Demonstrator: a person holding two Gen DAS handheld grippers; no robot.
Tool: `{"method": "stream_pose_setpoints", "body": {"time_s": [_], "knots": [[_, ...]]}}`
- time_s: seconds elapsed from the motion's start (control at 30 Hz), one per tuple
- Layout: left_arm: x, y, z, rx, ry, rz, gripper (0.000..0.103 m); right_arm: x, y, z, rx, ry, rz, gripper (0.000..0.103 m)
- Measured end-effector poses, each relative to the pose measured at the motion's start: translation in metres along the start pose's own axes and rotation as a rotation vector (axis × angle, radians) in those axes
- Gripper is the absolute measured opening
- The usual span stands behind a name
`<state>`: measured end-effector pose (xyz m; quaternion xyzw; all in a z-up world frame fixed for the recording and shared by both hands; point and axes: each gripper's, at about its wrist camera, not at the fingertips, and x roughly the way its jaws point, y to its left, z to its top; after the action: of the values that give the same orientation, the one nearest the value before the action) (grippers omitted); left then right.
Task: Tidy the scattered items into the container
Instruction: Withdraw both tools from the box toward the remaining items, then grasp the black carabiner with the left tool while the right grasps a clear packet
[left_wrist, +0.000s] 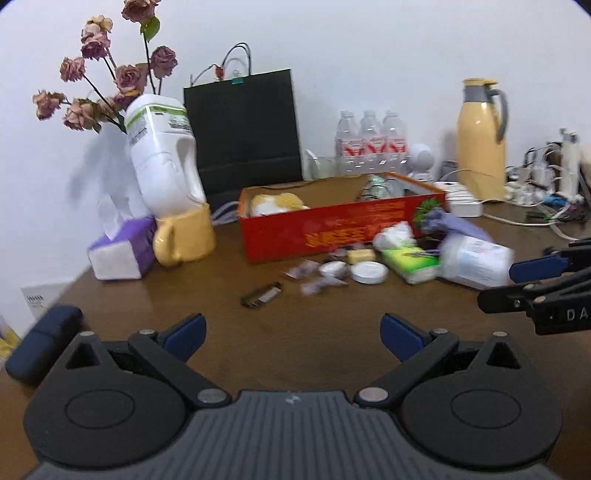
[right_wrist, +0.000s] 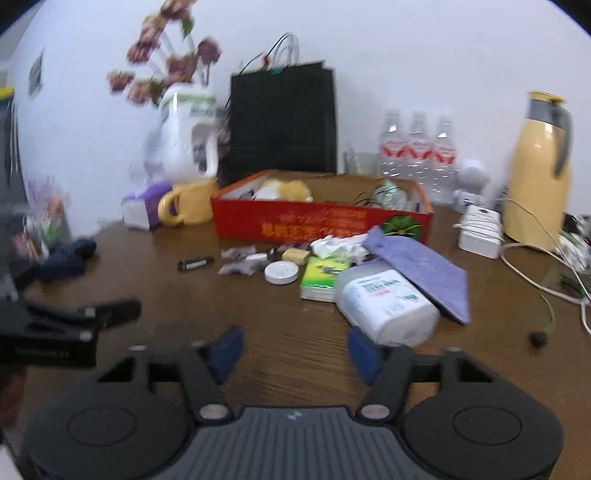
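A red cardboard box (left_wrist: 332, 229) (right_wrist: 321, 221) stands open at mid-table, with a yellow-white soft thing and a bottle inside. In front of it lie a white jar on its side (left_wrist: 476, 262) (right_wrist: 388, 306), a green tissue pack (left_wrist: 410, 262) (right_wrist: 321, 277), a white round lid (left_wrist: 369, 273) (right_wrist: 281, 272), a purple pouch (right_wrist: 421, 273), a dark bar (left_wrist: 261, 294) (right_wrist: 195, 263) and small wrappers (right_wrist: 236, 267). My left gripper (left_wrist: 293, 334) is open over bare wood, short of the bar. My right gripper (right_wrist: 295, 349) is open and empty, its right finger just short of the jar.
A yellow mug (left_wrist: 184, 240), a purple tissue box (left_wrist: 122, 251) and a white jug of dried roses (left_wrist: 162, 155) stand left of the box. Behind are a black bag (left_wrist: 243, 129), water bottles (left_wrist: 369, 144) and a yellow thermos (left_wrist: 480, 140). A power strip and cables (right_wrist: 480, 230) crowd the right side.
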<state>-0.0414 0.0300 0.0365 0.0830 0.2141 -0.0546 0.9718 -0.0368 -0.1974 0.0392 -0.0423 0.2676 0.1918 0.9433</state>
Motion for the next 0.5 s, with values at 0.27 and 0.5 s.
{"method": "stream_pose_setpoints", "body": {"time_s": [0.27,0.5], "knots": [[0.068,0.044,0.024,-0.057,0.146,-0.065,0.059,0.084,0.022,0.033,-0.048,0.068,0.122,0.056],[0.123,0.055,0.034,-0.051,0.208,-0.166,0.039,0.146,0.038,0.052,-0.024,0.139,0.157,0.055]]}}
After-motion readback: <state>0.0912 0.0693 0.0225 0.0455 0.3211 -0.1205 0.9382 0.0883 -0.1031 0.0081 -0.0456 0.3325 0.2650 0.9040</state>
